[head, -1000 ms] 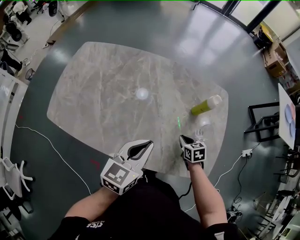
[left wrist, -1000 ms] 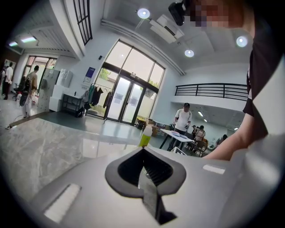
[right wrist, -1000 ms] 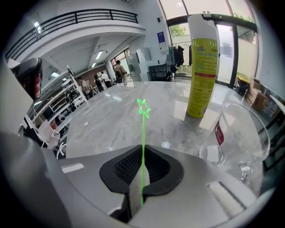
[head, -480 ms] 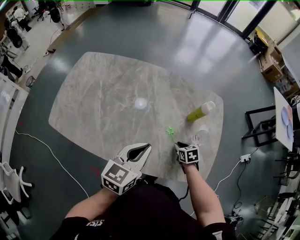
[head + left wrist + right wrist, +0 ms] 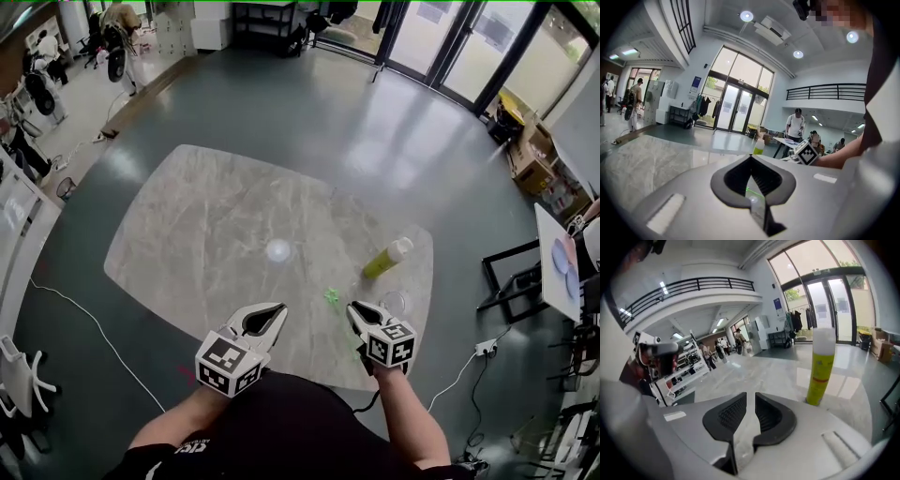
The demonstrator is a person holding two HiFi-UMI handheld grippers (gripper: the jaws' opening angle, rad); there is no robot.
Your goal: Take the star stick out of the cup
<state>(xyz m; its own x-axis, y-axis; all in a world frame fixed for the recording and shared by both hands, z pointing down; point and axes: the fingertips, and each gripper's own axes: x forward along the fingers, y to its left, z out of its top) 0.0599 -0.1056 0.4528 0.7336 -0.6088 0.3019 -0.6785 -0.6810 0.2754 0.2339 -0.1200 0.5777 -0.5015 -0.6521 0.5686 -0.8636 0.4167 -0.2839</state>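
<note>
The green star (image 5: 331,297) of the star stick shows over the marble table (image 5: 206,234), outside the clear cup (image 5: 392,303) and just left of my right gripper (image 5: 353,307). Its thin stick is too faint to trace. The right gripper's jaws have just been opening. In the right gripper view they (image 5: 751,394) stand a narrow gap apart with nothing between them. My left gripper (image 5: 278,307) hovers over the table's near edge. Its tips (image 5: 751,158) meet and it holds nothing.
A yellow-green bottle with a white cap (image 5: 385,260) stands just behind the cup, also seen upright in the right gripper view (image 5: 820,369). A bright light reflection (image 5: 278,250) lies mid-table. Black frames and a cable stand on the floor to the right.
The right gripper has drawn back from the cup and risen, and its jaws have parted. The green star came out of the cup and now sits left of the tips. The left gripper stayed put.
</note>
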